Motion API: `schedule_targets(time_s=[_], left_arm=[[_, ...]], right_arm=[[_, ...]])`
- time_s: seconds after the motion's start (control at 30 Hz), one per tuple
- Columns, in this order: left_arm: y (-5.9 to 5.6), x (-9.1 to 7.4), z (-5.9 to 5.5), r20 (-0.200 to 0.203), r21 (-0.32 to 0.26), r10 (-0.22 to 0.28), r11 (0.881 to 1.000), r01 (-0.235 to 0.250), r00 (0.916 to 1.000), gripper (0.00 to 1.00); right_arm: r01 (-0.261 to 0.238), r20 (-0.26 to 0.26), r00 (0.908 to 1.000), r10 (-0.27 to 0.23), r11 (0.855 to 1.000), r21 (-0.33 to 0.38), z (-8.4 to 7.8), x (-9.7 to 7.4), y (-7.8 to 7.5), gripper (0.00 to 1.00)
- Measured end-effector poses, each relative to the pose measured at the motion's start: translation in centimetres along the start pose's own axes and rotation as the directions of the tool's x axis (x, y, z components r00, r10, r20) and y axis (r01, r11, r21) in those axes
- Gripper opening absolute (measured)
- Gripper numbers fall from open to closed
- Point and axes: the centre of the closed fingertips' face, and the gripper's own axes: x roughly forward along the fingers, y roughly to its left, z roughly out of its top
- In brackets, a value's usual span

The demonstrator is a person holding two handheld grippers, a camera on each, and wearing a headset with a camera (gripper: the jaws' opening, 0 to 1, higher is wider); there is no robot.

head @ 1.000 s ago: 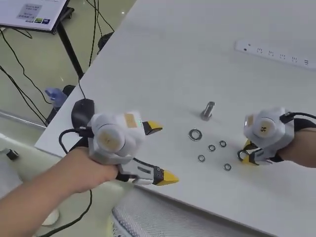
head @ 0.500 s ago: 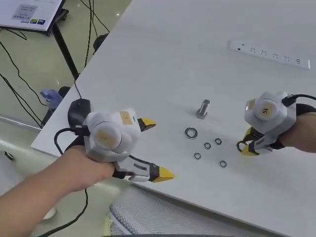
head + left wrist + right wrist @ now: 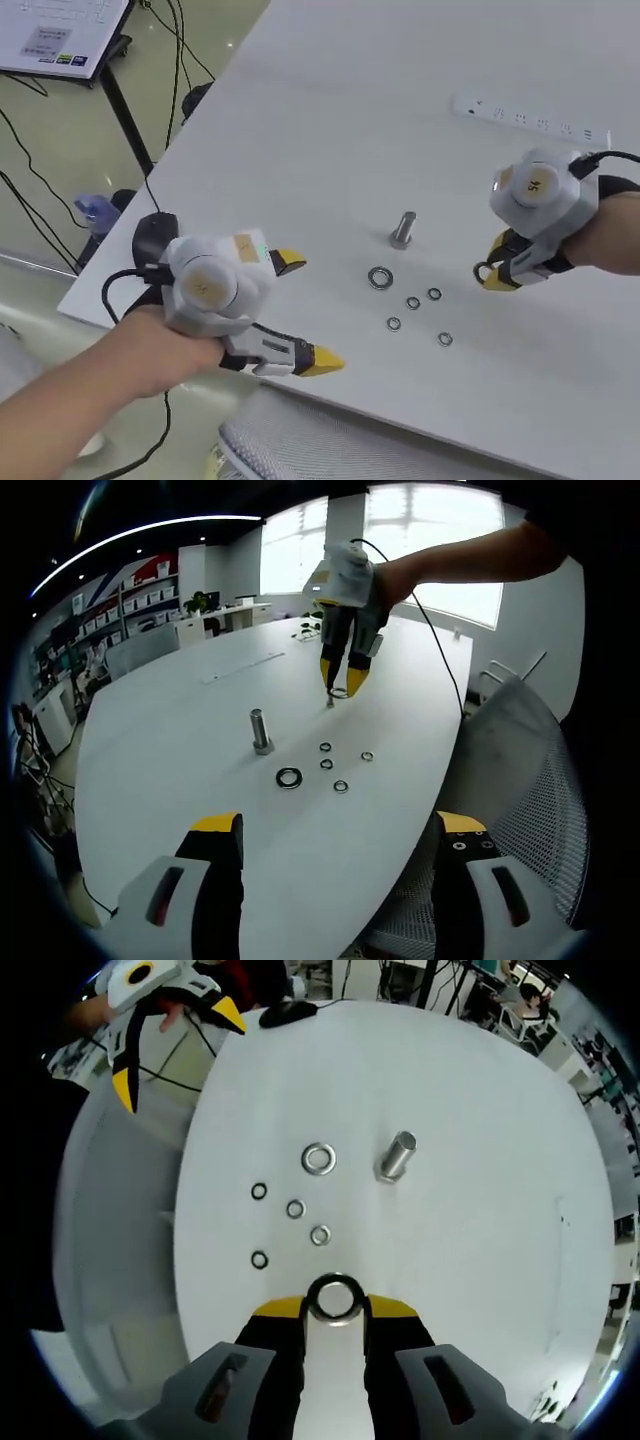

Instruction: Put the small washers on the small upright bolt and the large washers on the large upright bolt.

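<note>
Right tongs (image 3: 497, 277) have lifted, clamping a large washer (image 3: 333, 1297)

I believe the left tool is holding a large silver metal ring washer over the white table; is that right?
Not quite: the right tool, not the left, holds the large silver metal ring washer over the white table, as the right gripper view shows. The left tool is open and empty.

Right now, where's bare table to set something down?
Bare: the wide stretch between bolt and power strip, and left of the bolt to the table edge. Crowded: washers in front of the bolt, between left gripper and right gripper.
</note>
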Motion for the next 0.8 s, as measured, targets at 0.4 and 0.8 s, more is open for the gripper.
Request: schedule_targets(time_s=[0.4, 0.8], left_arm=[[0.6, -0.4, -0.1, 0.000, 0.008, 0.004, 1.000, -0.004, 1.0000, 0.76], [0.9, 0.1, 0.2, 0.006, 0.003, -0.004, 1.000, 0.004, 1.0000, 0.76]], right_arm=[[0.008, -0.024, 0.9997, -0.008, 1.000, -0.025, 1.8, -1.0, -2.1, 0.21], [-0.006, -0.005, 1.0000, 0.006, 0.999, -0.037, 4.1, -1.2, -3.6, 0.21]])
